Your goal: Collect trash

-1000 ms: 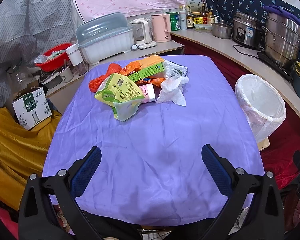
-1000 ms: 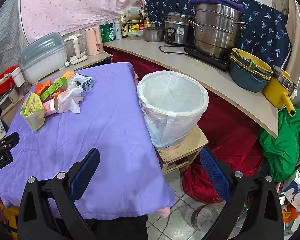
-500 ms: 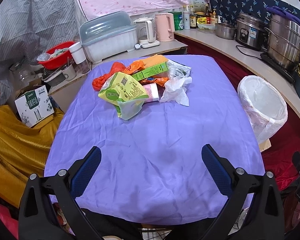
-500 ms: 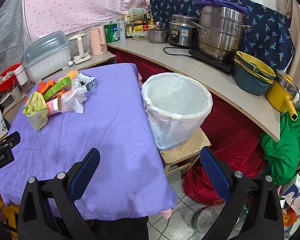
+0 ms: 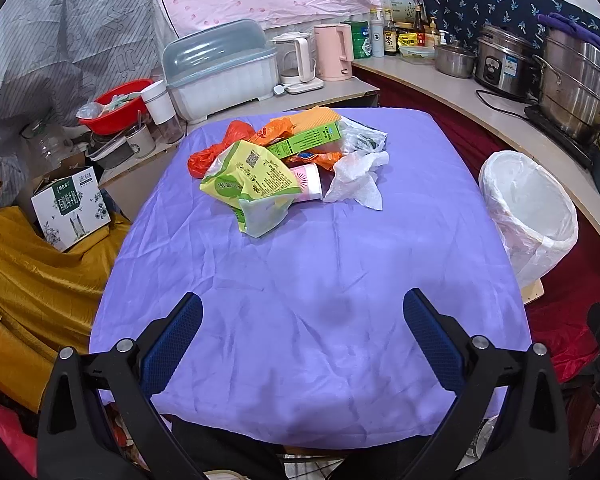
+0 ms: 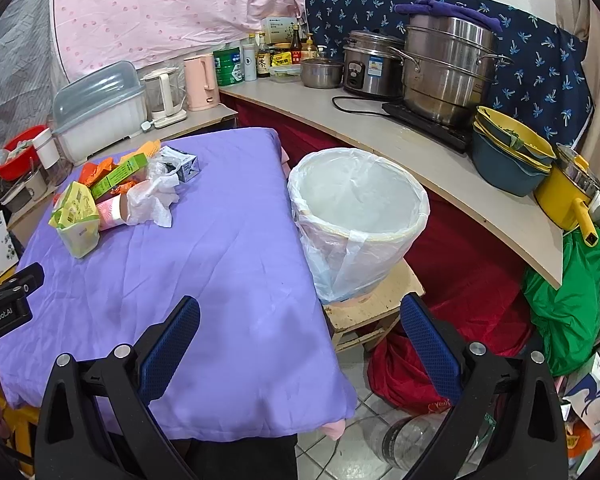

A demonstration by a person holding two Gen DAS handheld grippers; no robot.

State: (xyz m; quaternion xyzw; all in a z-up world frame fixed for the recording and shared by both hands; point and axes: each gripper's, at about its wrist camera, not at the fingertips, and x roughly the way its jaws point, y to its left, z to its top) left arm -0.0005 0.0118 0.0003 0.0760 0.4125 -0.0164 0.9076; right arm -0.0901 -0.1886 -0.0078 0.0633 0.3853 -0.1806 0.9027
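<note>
Purple cloth covers the table (image 5: pixel 300 280) under both my claws; beside its right edge, on a low wooden stool (image 6: pixel 374 312), stands the white-lined bin (image 6: pixel 358 216); at the far end of the cloth the trash lies heaped: a yellow-green packet (image 5: pixel 252 184) nearest me, a crumpled white tissue (image 5: pixel 356 180) to its right, a green box (image 5: pixel 306 142) and orange wrappers (image 5: pixel 272 132) behind; my left claw (image 5: pixel 302 334) is spread wide and holds nothing; my right claw (image 6: pixel 300 334) likewise, over the table's near right corner.
</note>
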